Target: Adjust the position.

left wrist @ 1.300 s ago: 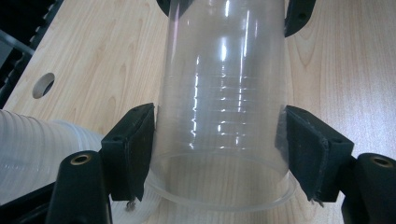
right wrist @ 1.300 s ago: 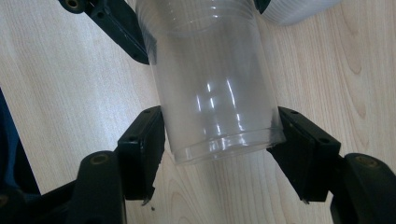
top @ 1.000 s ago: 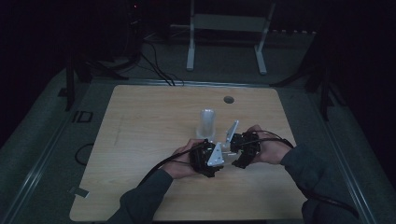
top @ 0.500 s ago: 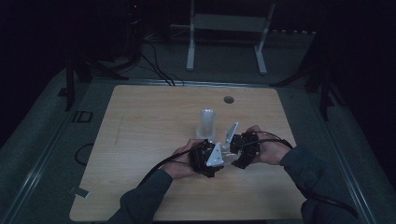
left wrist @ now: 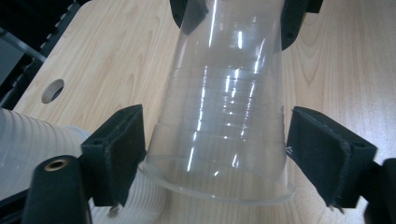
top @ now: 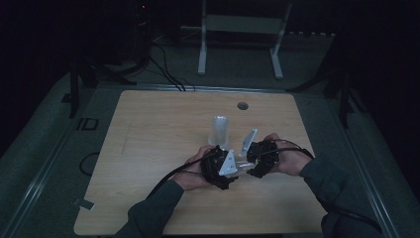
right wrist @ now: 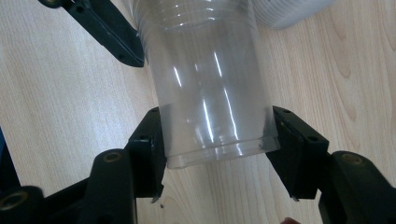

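On the bench [top: 148, 129], a stack of ribbed cups [top: 219, 130] stands just behind the hands. The left tool [left wrist: 215, 149] has just been opening; its pads now stand off the rim end of the clear plastic cup [left wrist: 219, 116] between them. The right tool [right wrist: 217, 140] has just been closing and clamps the cup's base end. Thin, light and slick, the cup likely buckles under force; the stiffer base seems the safer hold.

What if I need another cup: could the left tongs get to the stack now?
Probably yes: left tongs, just opening, stand open around the cup, which the right tongs, just closing, grip; stack is close beside, nothing between.
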{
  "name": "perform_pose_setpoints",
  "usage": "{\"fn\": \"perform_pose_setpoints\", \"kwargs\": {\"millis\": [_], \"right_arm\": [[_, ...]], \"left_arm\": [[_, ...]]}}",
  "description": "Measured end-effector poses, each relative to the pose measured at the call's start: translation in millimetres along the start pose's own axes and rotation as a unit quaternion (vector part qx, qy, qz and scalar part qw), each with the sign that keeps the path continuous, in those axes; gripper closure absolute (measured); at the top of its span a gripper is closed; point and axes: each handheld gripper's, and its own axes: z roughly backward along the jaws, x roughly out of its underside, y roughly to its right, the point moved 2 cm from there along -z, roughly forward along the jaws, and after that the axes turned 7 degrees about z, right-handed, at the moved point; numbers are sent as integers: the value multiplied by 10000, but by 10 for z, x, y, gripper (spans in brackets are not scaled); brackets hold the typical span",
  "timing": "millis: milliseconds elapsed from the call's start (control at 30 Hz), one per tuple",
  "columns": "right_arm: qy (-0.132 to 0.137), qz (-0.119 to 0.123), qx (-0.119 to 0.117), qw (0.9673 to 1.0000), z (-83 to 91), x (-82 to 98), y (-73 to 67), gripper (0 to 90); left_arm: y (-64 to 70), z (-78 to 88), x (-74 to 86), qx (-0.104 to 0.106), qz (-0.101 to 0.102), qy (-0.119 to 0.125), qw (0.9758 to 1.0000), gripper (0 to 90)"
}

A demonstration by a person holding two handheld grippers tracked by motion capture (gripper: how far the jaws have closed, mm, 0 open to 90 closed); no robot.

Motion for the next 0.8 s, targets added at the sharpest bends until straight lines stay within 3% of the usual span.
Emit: {"fn": "perform_pose_setpoints", "kwargs": {"millis": [267,800], "right_arm": [[19,-137,25,9999,-2,74,4,425],[37,-376,52,9993,-27,262,15,425]], "left_arm": [[4,15,-10,26,60,57,10000,149],[-69,77,10,6,211,188,9996,145]]}}
